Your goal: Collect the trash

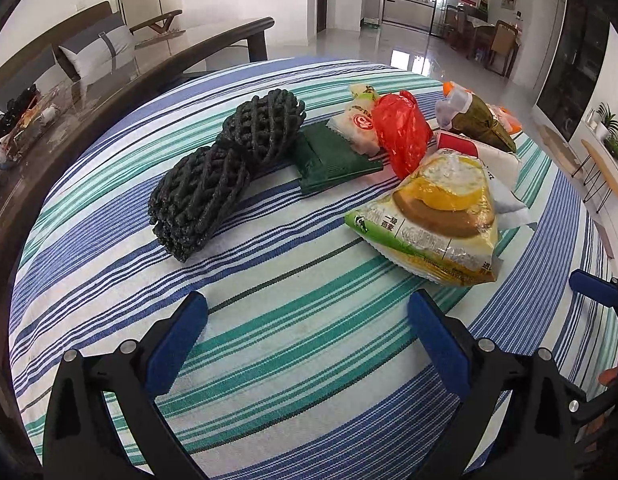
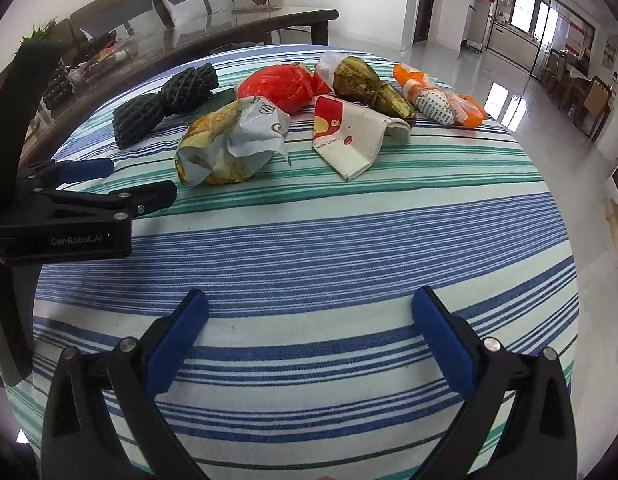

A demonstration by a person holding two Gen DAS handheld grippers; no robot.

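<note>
Left tongs [image 1: 307, 312]: jaws stood wide apart with nothing between them, low over the striped cloth [image 1: 293, 320], aimed at the trash. Their handles ran off the bottom edge.
Right tongs [image 2: 310, 307]: also spread wide and empty, over bare cloth nearer the table's edge, with the trash well ahead. The left tongs showed side-on at the left of this view.
Hands: both out of sight behind the cameras.
Yellow packet [image 1: 437, 220]: nearest the left tongs, on the cloth; its print was too small to read.
Black net [image 1: 225, 172]: a twisted foam sleeve lying left of the packet, apart from it.
Green wrapper [image 1: 333, 160]: flat, its left end tucked behind the net.
Red bag [image 1: 401, 132]: crumpled, covering part of a white wrapper [image 1: 359, 122] behind it.
White carton [image 2: 349, 140]: folded, seen clearly only from the right; mostly hidden behind the packet from the left.
Leaf parcel [image 2: 369, 84]: behind the carton, touching it.
Orange bag [image 2: 441, 100]: farthest right, contents unclear.
</note>
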